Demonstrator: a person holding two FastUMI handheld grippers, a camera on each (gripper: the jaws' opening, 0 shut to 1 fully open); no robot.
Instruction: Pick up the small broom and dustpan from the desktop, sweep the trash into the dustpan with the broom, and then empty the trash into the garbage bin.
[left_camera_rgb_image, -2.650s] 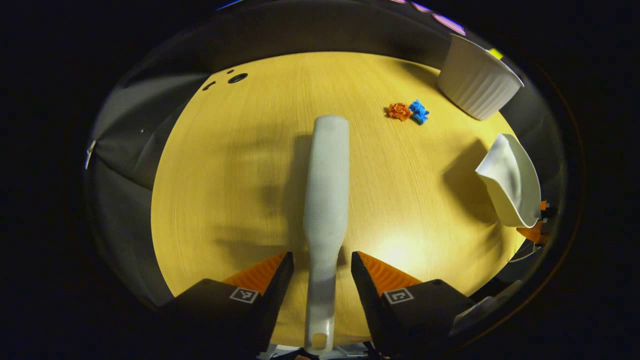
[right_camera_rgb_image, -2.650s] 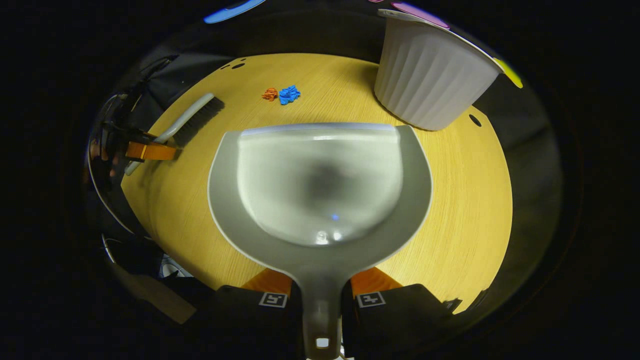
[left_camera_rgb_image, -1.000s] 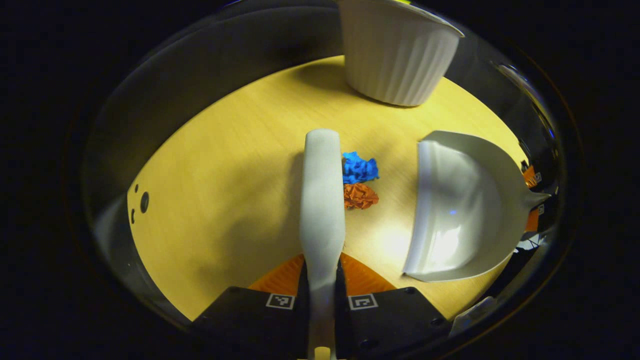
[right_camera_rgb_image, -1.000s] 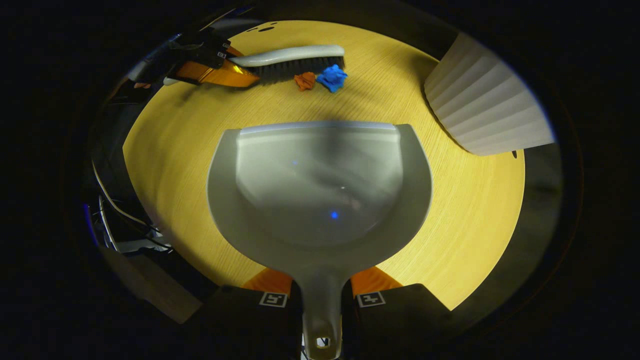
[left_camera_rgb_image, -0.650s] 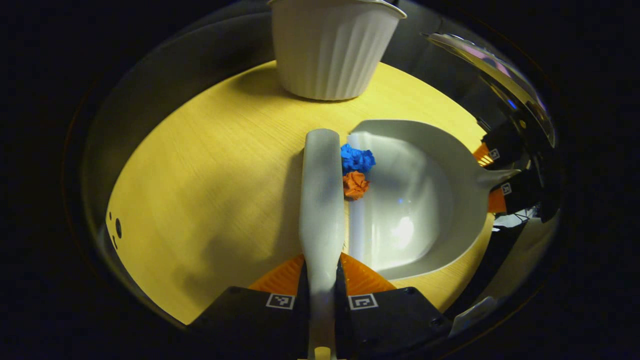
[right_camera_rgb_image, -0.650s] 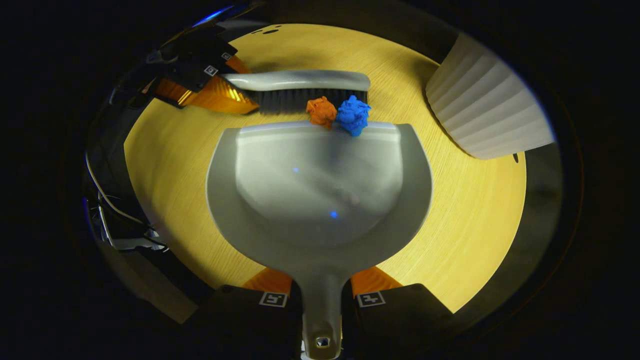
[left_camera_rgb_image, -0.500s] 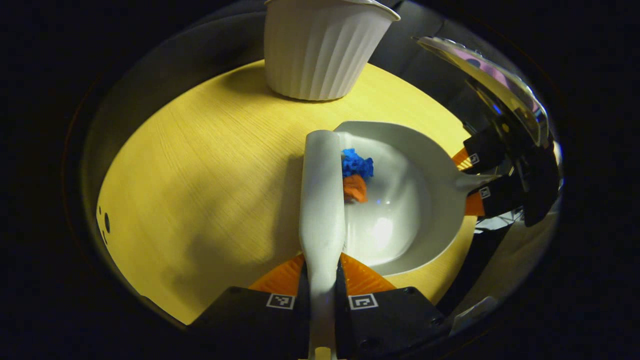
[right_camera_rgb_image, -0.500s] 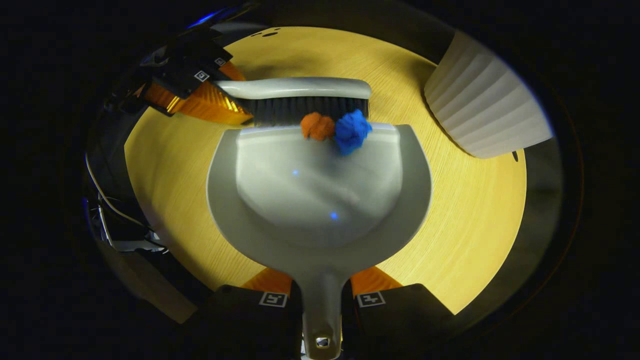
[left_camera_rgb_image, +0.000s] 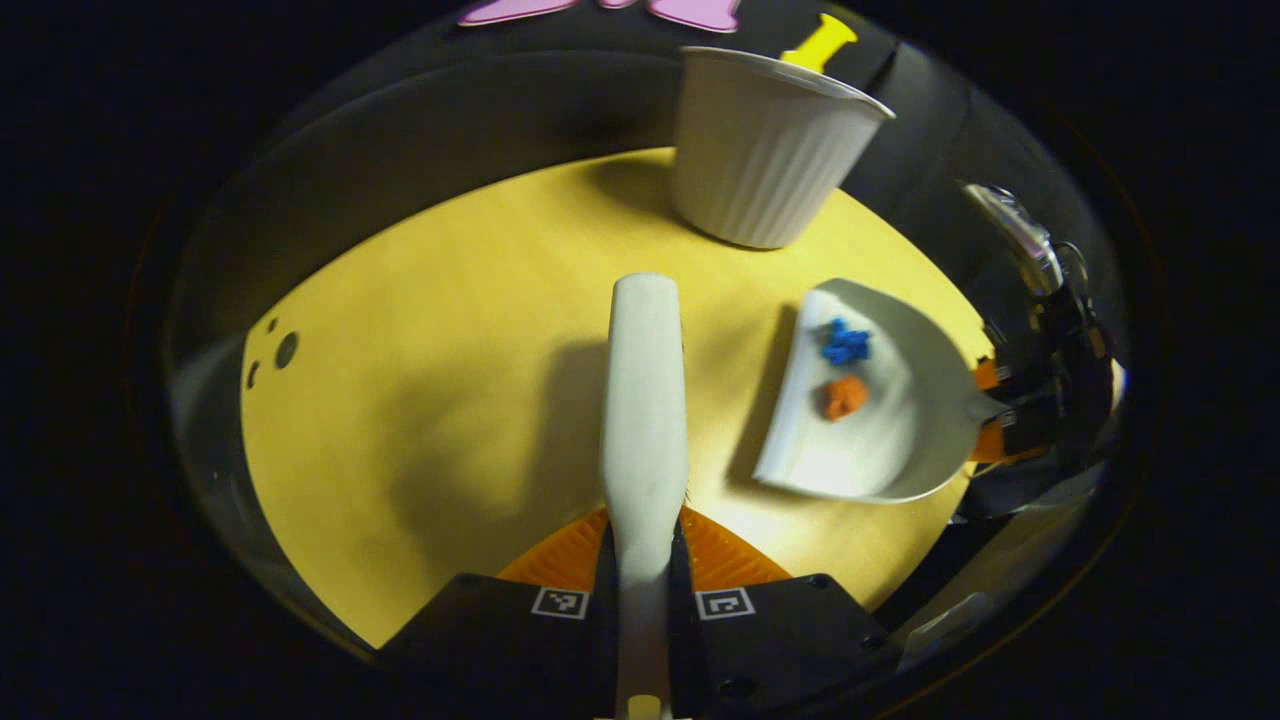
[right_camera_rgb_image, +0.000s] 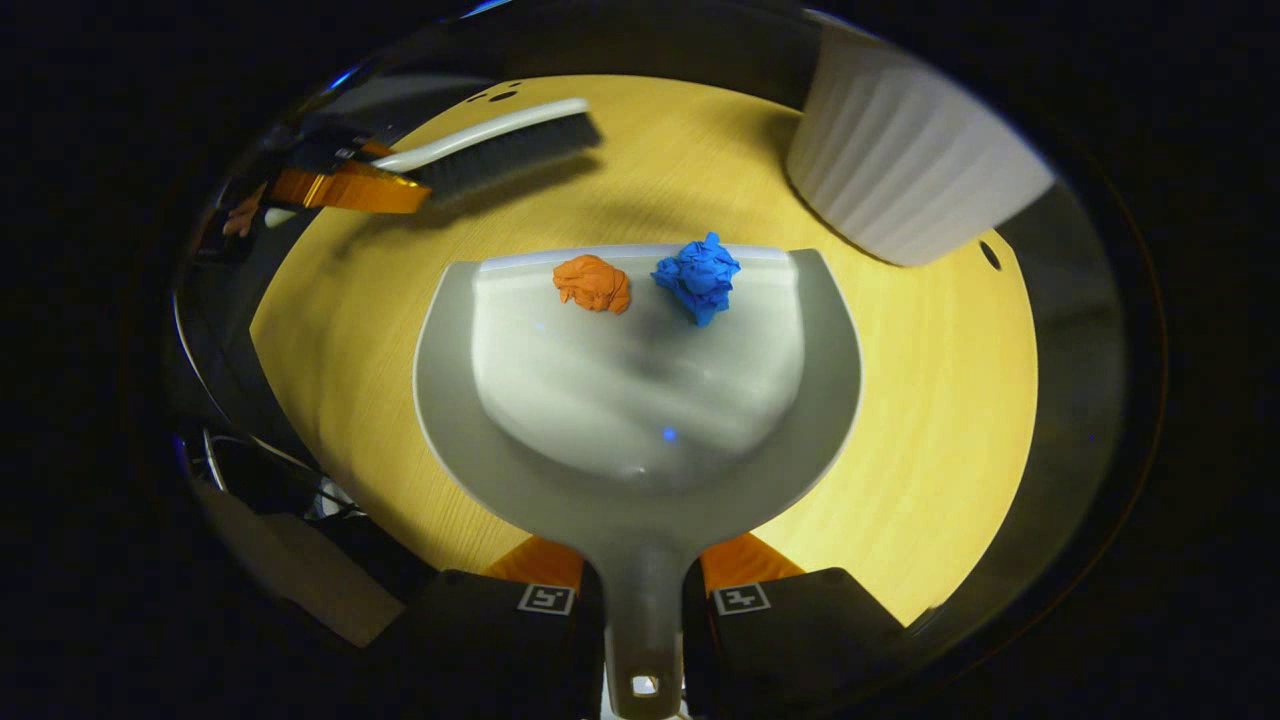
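A: What do we count in the dustpan (right_camera_rgb_image: 640, 400)?

B: Two crumpled paper wads, one orange wad (right_camera_rgb_image: 593, 283) and one blue wad (right_camera_rgb_image: 699, 275), side by side just inside the front lip, not touching. The pan is one smooth, glossy scoop, rounded at the back and straight at the lip, narrowing to a flat handle with a hole at its end.

A: And what holds it?

B: The right gripper (right_camera_rgb_image: 642, 590); we see its fingers closed tight on the handle from both sides. From the left gripper view the dustpan (left_camera_rgb_image: 900, 440) sits off to the right with both wads in it.

A: The broom?

B: One broom (left_camera_rgb_image: 643, 400), a long smooth pale back with a rounded tip; in the right gripper view we see its dark bristles (right_camera_rgb_image: 505, 155). The left gripper (left_camera_rgb_image: 642, 590) has its fingers pressed shut on the handle, well apart from the pan.

A: Beyond that?

B: One white ribbed bin (left_camera_rgb_image: 765, 150), tapering toward its base, standing on the yellow wood-grain desk (left_camera_rgb_image: 440, 330) near the far edge.
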